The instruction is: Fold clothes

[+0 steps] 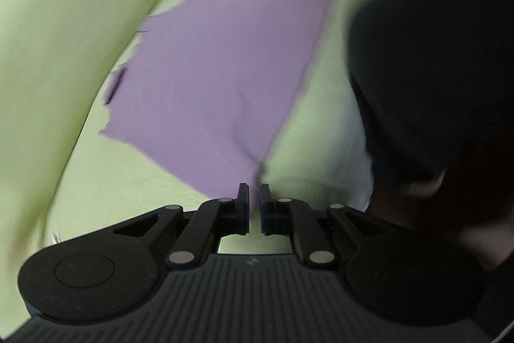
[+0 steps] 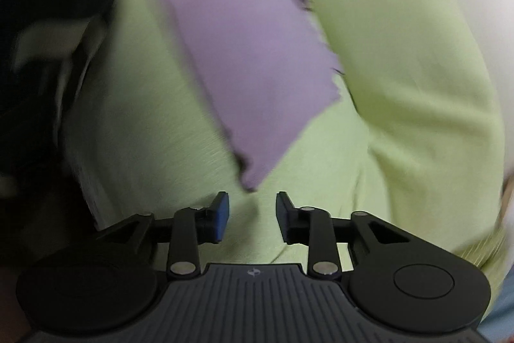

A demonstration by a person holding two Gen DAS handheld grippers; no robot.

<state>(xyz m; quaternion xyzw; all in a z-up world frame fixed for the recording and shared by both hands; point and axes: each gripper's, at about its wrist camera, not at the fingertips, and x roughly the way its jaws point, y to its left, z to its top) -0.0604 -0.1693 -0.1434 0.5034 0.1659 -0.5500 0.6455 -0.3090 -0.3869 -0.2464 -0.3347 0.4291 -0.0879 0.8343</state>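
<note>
My left gripper (image 1: 254,208) pinches a corner of the thin lilac cloth (image 1: 218,79), which spreads over the pale green fabric surface (image 1: 64,53). My right gripper (image 2: 252,216), spread and empty, sits just short of the cloth's near corner (image 2: 253,172); I judge it must grasp there next, before folding.

Pale lime-green garment (image 1: 64,53) with a plain lilac patch (image 1: 218,79) on it; black grippers, the right gripper (image 2: 252,214) with blue finger pads (image 2: 221,214)
</note>
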